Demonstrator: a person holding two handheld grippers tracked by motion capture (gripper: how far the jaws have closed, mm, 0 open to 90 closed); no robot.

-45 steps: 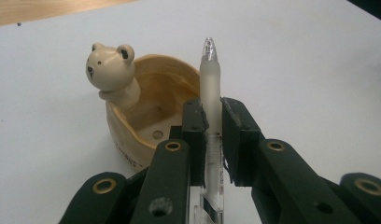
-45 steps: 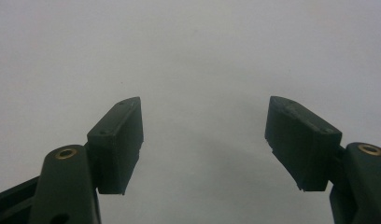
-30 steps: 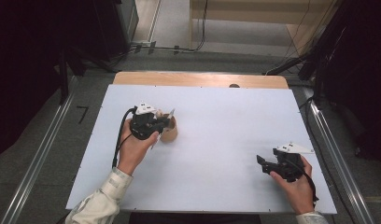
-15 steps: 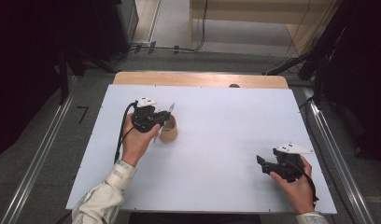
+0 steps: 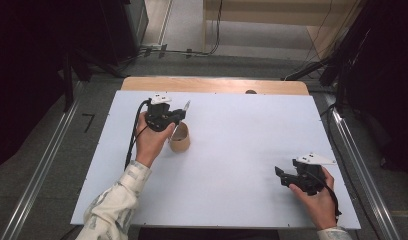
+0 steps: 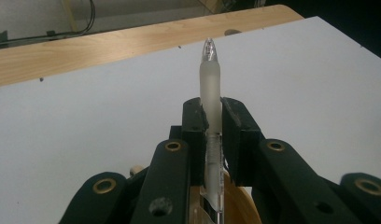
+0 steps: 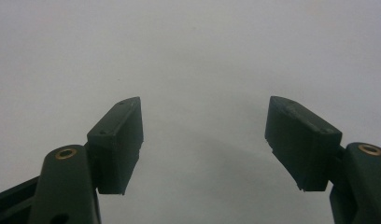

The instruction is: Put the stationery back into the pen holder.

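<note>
Left tongs (image 6: 211,122) — clamped on a slim frosted translucent plastic pen (image 6: 210,88). Both black pads press the barrel from either side; the clear pointed tip stands out past the jaws, the printed lower barrel runs back between them. In the high view the left tongs (image 5: 178,116) sit above the far-left part of the white tabletop (image 5: 232,150), and the pen (image 5: 185,106) pokes out toward the far edge, tilted. Directly beneath and just nearer the person stands a short round brown cardboard-coloured cup (image 5: 179,138), upright on the tabletop; its rim (image 6: 240,200) appears under the jaws in the left gripper view.

Right tongs (image 7: 205,140) — jaws wide apart, nothing between them, plain white surface below. In the high view the right tongs (image 5: 284,175) rest low at the near-right of the tabletop, well apart from the cup. A light wooden strip (image 5: 214,85) borders the tabletop's far edge.
</note>
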